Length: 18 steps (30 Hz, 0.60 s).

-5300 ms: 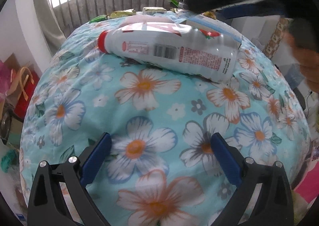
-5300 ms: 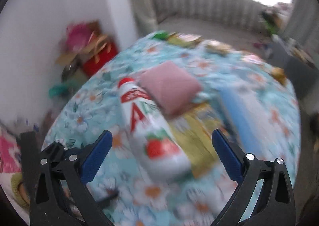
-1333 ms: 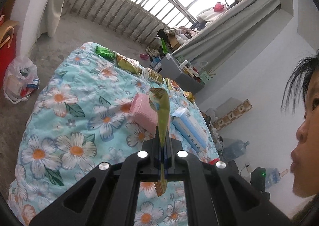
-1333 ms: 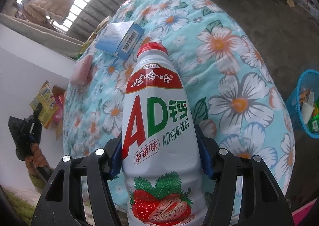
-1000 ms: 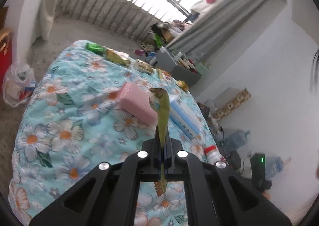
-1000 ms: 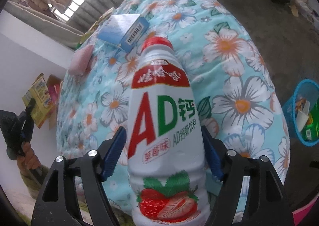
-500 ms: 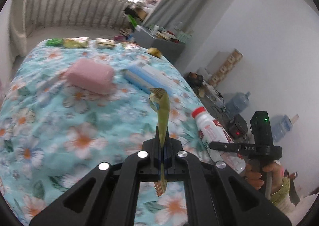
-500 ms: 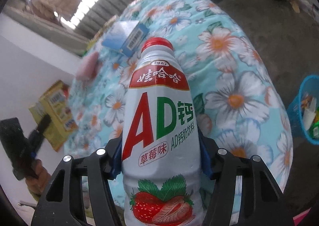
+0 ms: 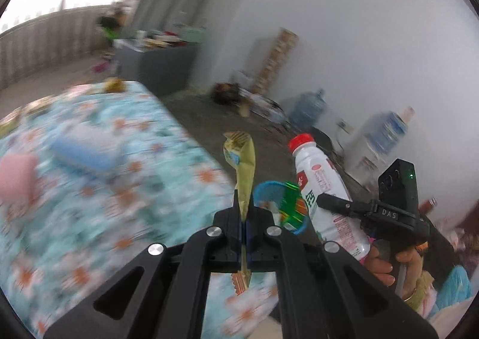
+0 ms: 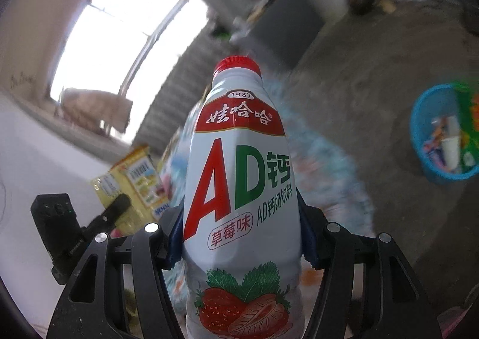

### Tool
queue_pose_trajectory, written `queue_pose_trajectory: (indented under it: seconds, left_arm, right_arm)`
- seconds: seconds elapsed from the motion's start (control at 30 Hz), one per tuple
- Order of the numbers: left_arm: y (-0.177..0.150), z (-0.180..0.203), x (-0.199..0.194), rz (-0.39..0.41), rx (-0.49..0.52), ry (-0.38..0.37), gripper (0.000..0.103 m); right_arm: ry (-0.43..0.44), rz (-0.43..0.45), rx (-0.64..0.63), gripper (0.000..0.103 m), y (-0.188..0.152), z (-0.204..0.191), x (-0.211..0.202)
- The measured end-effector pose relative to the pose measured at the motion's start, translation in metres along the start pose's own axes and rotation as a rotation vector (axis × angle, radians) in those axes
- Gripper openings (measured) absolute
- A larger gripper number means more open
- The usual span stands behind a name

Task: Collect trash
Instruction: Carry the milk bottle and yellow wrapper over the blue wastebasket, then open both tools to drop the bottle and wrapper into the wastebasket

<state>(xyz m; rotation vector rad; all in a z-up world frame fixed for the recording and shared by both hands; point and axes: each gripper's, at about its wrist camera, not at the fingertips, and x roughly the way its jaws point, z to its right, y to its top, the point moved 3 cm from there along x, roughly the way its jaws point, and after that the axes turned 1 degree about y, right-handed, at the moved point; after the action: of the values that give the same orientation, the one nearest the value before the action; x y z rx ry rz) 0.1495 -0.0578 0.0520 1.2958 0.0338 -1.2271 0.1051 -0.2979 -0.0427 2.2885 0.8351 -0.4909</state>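
1. Both grippers have swung off the floral bed (image 9: 89, 177) toward the blue trash basket (image 10: 440, 141) on the floor
2. Left gripper (image 9: 246, 219) is pinched together on a yellow-green wrapper (image 9: 244, 165), edge-on
3. Right gripper (image 10: 241, 237) is clamped around the white strawberry-milk bottle (image 10: 239, 189), red cap up, basket to its right

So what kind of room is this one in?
Probably a lived-in bedroom or spare room: a bed under a floral sheet, a big window, water jugs on a bare floor, and a blue trash basket.
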Motion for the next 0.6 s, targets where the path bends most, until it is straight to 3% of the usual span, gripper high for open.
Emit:
queue_pose_trajectory:
  seconds: [0.1,0.3,0.47,0.6]
  left_arm:
    - [0.014,0.032,0.046,-0.066,0.049,-0.035,0.002]
    - [0.023,0.087,0.156,-0.238,0.143,-0.064,0.002]
    - [0.018,0.124,0.251,-0.388,0.214,-0.071,0.002]
    - [0.021,0.147,0.323,-0.46,0.238,-0.065,0.002]
  right_arm:
    - [-0.048,0.08,0.082,0.058,0.01,0.039,-0.027]
    - [-0.254,0.161,0.28,0.058,0.012,0.137,-0.053]
    - [-0.32,0.156,0.444,0.058,0.016,0.208,-0.044]
    - [-0.319,0.145,0.5,0.058,0.036,0.236,-0.022]
